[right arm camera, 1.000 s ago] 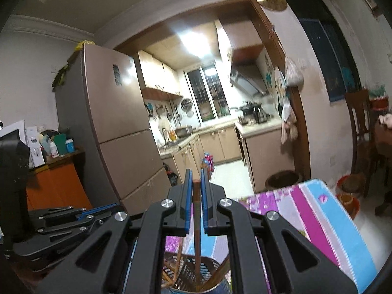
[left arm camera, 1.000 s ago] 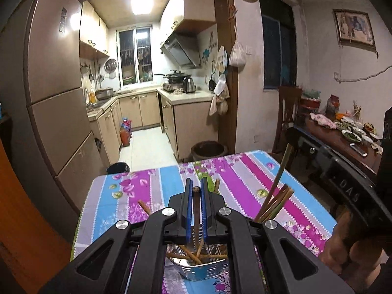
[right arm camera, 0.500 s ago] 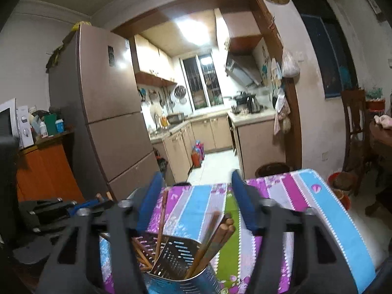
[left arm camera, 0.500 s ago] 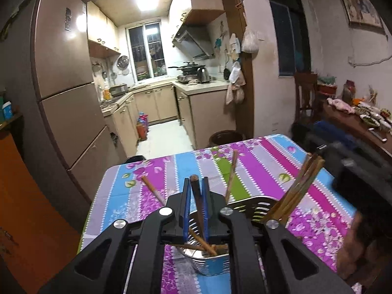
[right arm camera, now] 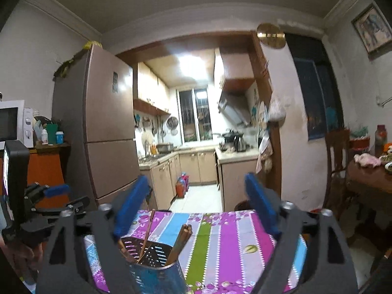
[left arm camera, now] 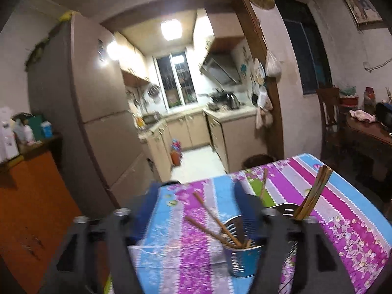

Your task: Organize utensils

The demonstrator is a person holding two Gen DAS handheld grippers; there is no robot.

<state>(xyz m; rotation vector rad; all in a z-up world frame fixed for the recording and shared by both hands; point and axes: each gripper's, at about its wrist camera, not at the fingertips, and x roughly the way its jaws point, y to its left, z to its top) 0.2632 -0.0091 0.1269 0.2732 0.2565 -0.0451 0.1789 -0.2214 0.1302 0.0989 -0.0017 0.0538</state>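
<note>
Now chopstick holder (right arm camera: 156,269) sits below right gripper's (right arm camera: 198,203) spread fingers (right arm camera: 261,204)

Chopsticks (left arm camera: 213,223) splay from the holder (right arm camera: 156,272) (blocking straight descent); tablecloth (left arm camera: 348,210) rightward lies bare.

We're in a home: tall brown fridge (right arm camera: 103,122) left, beige kitchen cabinets (right arm camera: 196,164) far through the doorway, striped floral tablecloth (right arm camera: 220,245) near.

Striped tablecloth (left arm camera: 343,210), fridge (right arm camera: 107,127) — kitchen beyond
</note>
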